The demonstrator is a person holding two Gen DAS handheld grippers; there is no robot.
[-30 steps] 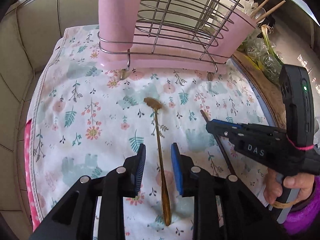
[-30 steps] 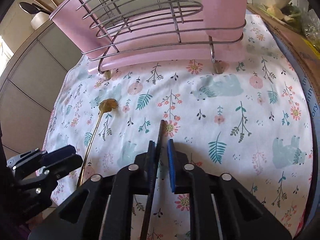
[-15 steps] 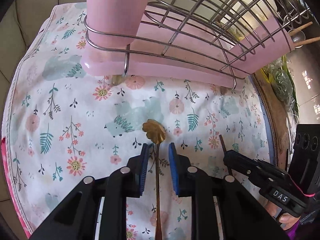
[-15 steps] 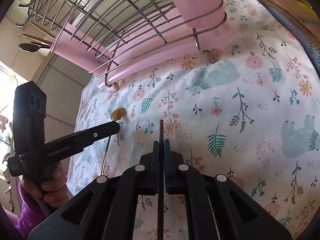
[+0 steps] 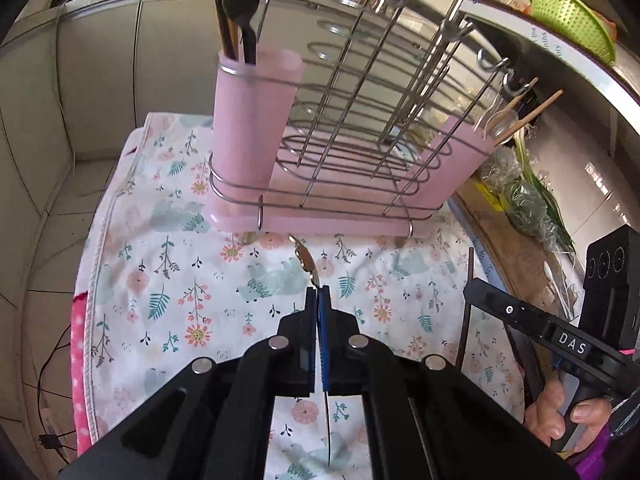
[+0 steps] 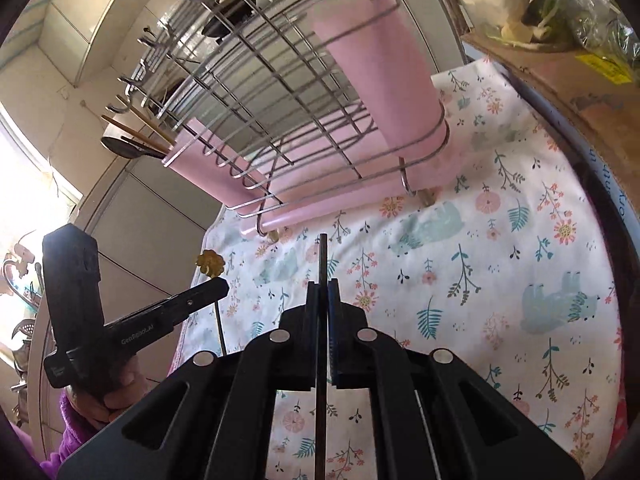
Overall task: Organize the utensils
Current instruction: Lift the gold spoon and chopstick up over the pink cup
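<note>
The left gripper [image 5: 319,294] had its jaws pinched tight on the gold spoon [image 5: 305,258], lifted before the pink rack [image 5: 340,184]. The right gripper [image 6: 323,288] clamped a dark chopstick [image 6: 322,256] likewise. Such thin grips risked either utensil pivoting or slipping at the cups.

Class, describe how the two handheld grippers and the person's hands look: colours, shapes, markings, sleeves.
Both grippers are black, angular plastic with silver rivets and blue finger pads. The left gripper carries white lettering along its side; the right gripper has a white "DAS" label and a pink cord. The right hand is bare, with a purple fuzzy sleeve.
</note>
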